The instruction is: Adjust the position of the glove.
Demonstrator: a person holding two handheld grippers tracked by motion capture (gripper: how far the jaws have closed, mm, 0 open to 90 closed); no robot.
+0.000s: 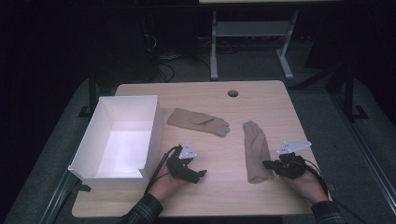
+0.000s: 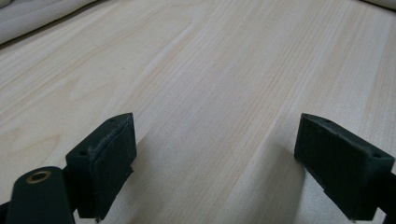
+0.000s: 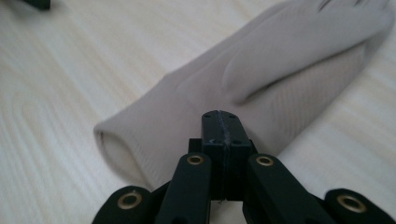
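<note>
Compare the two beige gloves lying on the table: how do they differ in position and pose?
The glove near the box lies crosswise in the middle of the table, fingers pointing right; the glove by the right gripper lies lengthwise, cuff toward the person. The first has no gripper near it; the second has the right gripper at its cuff, jaws pressed together. Both are beige, flat on the wooden table, outside the white box.

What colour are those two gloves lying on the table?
Both gloves are beige, clearest in the right gripper view.
</note>
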